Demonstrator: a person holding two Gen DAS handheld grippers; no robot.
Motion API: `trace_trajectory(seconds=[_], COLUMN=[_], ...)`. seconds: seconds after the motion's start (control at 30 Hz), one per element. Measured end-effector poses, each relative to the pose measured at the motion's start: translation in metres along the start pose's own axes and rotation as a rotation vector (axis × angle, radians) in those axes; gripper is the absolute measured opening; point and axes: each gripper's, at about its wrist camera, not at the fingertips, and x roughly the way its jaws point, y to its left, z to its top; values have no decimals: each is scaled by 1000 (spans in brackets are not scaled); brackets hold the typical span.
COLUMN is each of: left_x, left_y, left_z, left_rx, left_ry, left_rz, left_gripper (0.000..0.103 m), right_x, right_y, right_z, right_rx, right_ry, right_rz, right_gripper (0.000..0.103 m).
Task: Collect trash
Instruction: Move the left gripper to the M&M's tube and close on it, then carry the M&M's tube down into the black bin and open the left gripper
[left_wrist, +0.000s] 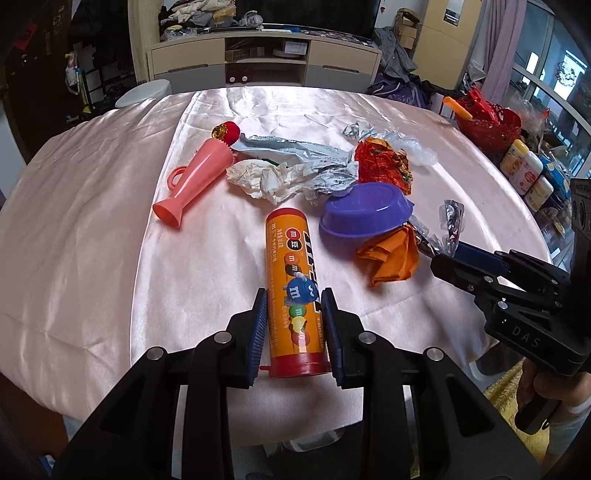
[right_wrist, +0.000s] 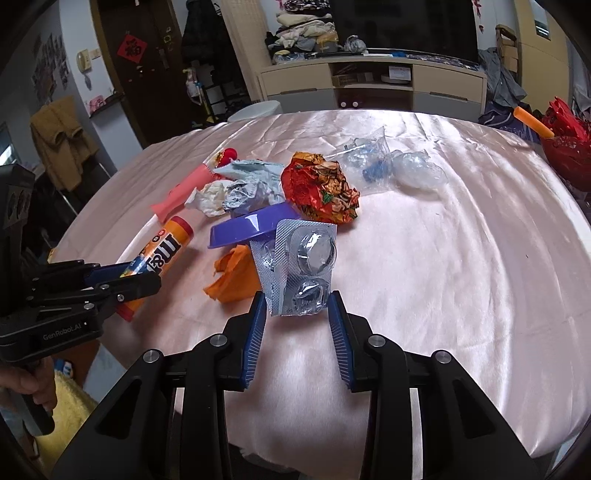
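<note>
Trash lies heaped on the shiny pink satin tablecloth (left_wrist: 92, 229), and I place everything from the upturned purple plastic bowl (left_wrist: 364, 214) in the middle of it. My left gripper (left_wrist: 294, 325) has its blue ribbed pads pressed against both sides of the orange cylindrical candy tube with red end caps (left_wrist: 291, 280), which lies just left of the bowl, its far end pointing away from me. My right gripper (right_wrist: 297, 314) sits on the bowl's near side; its jaws stand partly apart around the lower end of the silver foil blister pack with clear empty bubbles (right_wrist: 299, 266). The pads appear to meet the pack's edges, though I cannot tell how firmly they pinch. The pack's upper end leans toward the bowl's rim. A crumpled orange paper scrap (right_wrist: 236, 277) lies just in front of the bowl, touching the pack. Behind the bowl sit a crumpled red-and-gold foil wrapper (right_wrist: 321, 192) and a crushed white tissue (left_wrist: 258, 177). Left of the bowl, beyond the tube, a pink plastic trumpet-shaped toy (left_wrist: 192, 181) lies on its side. Far behind the bowl rests a clear plastic bag (right_wrist: 373, 162)
</note>
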Motion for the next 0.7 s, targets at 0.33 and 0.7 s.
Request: trace_trajectory(seconds=[0.33, 0.7], left_x=[-35, -65], left_y=[-7, -23], left_z=[-41, -87], left_rx=[8, 29], left_ry=[-8, -9], left_rz=[-8, -26], left_gripper=[27, 27], right_x=[-31, -61], right_y=[6, 30], right_z=[-35, -73], right_rx=[5, -25], right_ry=[10, 17], right_rz=[-42, -13], right_gripper=[36, 36])
